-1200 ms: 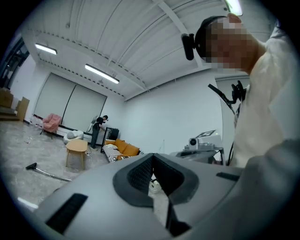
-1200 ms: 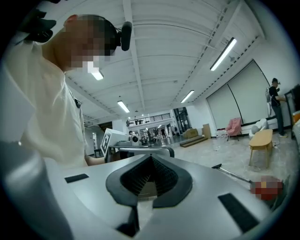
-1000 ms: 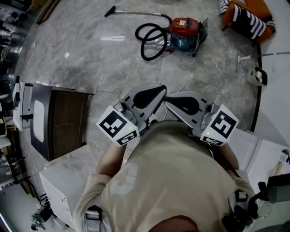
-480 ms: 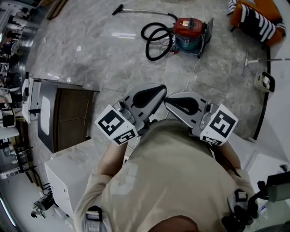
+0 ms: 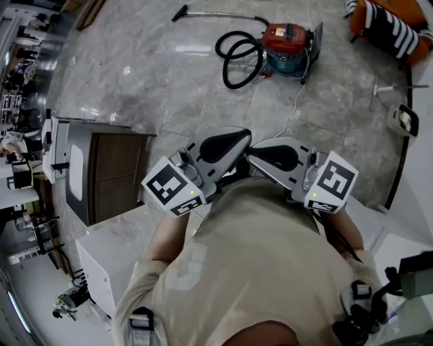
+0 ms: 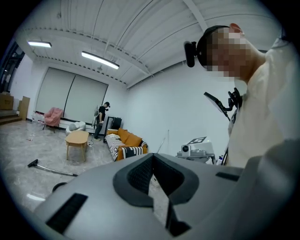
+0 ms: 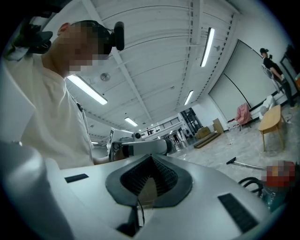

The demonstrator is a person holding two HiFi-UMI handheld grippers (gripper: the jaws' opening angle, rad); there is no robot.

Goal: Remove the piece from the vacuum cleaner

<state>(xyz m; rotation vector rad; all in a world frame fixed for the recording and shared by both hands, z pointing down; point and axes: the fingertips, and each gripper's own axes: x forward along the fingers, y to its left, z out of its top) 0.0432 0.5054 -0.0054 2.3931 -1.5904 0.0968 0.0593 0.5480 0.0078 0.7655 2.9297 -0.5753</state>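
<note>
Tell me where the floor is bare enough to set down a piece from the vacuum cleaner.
Widest bare floor: left of the hose, between the wand and the dark cabinet. A smaller patch: right of the vacuum cleaner, before the orange sofa. Crowded around the hose loops and where the white cord runs toward you.

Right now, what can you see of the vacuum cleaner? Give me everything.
The vacuum cleaner sits on the grey marble-look floor, well ahead of the person. Its canister body has a red top and a teal lower part, and looks like plastic. A black hose loops at its left. A slim metal wand runs left to a black nozzle. A white cord trails toward the person. Nothing else touches it.
</note>
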